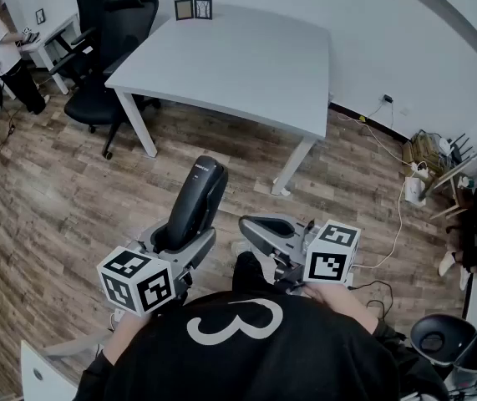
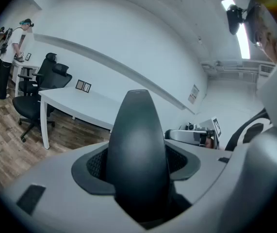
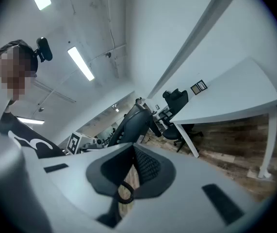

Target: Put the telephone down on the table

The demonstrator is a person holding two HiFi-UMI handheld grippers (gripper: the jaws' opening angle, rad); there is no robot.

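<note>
A black telephone handset (image 1: 198,200) stands upright between the jaws of my left gripper (image 1: 184,241), which is shut on its lower part, in front of the person's chest and above the wood floor. In the left gripper view the telephone (image 2: 138,144) fills the middle, clamped between the pads of the left gripper (image 2: 138,166). My right gripper (image 1: 259,232) hangs beside it to the right, shut with nothing held; its pads (image 3: 148,166) nearly meet. The telephone (image 3: 133,123) also shows there. The white table (image 1: 238,65) stands ahead, apart from both grippers.
Two small picture frames (image 1: 193,8) stand at the table's far edge. Black office chairs (image 1: 109,40) sit at its left. A person (image 1: 4,53) stands at a desk far left. Cables and a power strip (image 1: 413,186) lie on the floor at right.
</note>
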